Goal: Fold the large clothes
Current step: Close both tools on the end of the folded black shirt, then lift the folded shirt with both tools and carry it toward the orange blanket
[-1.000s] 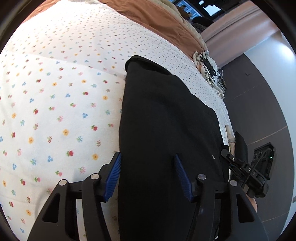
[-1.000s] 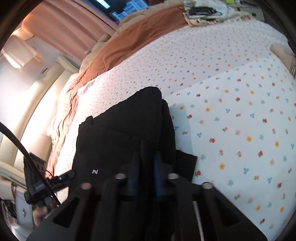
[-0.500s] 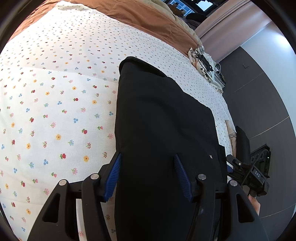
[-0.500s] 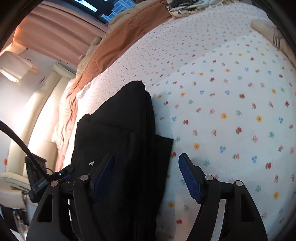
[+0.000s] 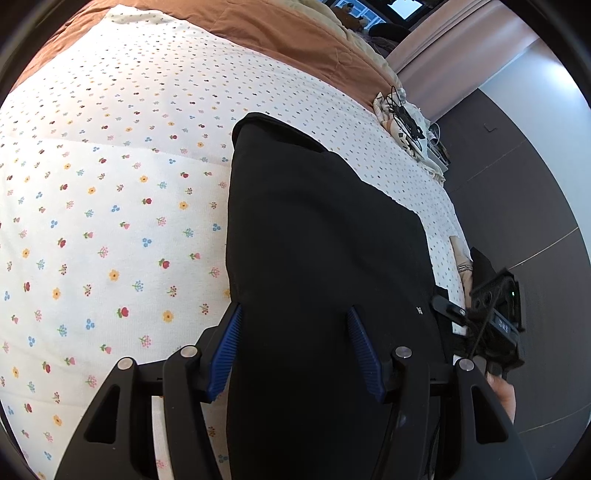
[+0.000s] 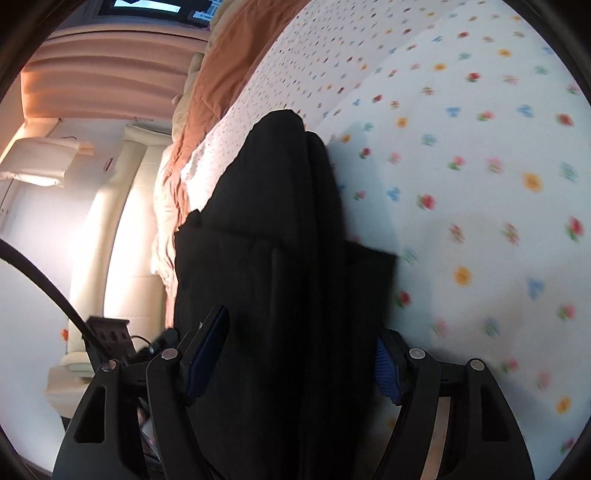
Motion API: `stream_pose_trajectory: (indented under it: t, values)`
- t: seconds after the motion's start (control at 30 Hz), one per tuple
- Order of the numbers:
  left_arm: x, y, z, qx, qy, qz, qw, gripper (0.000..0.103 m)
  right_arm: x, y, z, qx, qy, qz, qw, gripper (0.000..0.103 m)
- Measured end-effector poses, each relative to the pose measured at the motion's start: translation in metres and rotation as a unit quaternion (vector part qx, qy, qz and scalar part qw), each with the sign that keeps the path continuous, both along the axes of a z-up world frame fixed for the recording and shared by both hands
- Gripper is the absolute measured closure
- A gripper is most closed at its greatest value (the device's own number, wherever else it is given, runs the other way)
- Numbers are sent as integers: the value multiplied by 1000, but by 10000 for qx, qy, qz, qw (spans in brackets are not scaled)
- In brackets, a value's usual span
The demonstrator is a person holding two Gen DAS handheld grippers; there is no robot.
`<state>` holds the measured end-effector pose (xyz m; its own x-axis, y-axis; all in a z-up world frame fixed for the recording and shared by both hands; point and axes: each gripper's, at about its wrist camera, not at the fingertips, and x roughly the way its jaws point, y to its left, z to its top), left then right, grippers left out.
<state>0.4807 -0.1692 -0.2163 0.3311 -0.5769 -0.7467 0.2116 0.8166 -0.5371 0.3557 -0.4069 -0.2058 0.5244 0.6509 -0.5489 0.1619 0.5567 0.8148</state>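
A black garment (image 5: 314,240) lies folded in a long strip on the flowered bed sheet (image 5: 110,221). My left gripper (image 5: 295,332) hovers over the strip's near end, its blue pads apart with cloth below and between them. In the right wrist view the same garment (image 6: 280,221) runs away from me, with a loose flap sticking out on the right. My right gripper (image 6: 295,363) straddles its thick folded ridge. Its jaws are closing, with cloth between them and the right pad partly hidden by cloth. The right gripper's body (image 5: 495,321) shows at the garment's right edge.
A brown blanket (image 5: 277,33) covers the bed's far end, and a pile of cables (image 5: 406,122) lies on its far right corner. A dark wall (image 5: 517,184) stands beyond the bed. A pink curtain (image 6: 110,81) and a cream padded headboard (image 6: 122,221) are at the left.
My right gripper let go of the garment's fold and opened wide. It then rolled, sank closer to the cloth and narrowed a little. The left gripper has hardly moved.
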Motion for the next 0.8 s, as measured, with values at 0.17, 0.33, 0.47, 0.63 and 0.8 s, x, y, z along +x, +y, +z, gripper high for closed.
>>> stream_pose_trajectory:
  t: [0.17, 0.33, 0.47, 0.63, 0.8]
  values:
    - [4, 8, -11, -21, 214, 114, 9997, 45, 9, 1, -7, -259, -105, 105, 9996, 74]
    - [13, 15, -30, -318, 657, 303, 9969, 29, 5, 3, -7, -259, -169, 89, 9995, 74]
    - [18, 11, -37, -561, 676, 205, 9959, 29, 4, 6, -6, -272, -163, 93, 9995, 74]
    - [16, 3, -28, -511, 591, 51, 9969, 37, 3, 15, 7, -383, -293, 106, 9988, 82]
    - [7, 8, -10, -683, 435, 72, 9967, 48, -6, 28, 35, -530, -586, 171, 9967, 89]
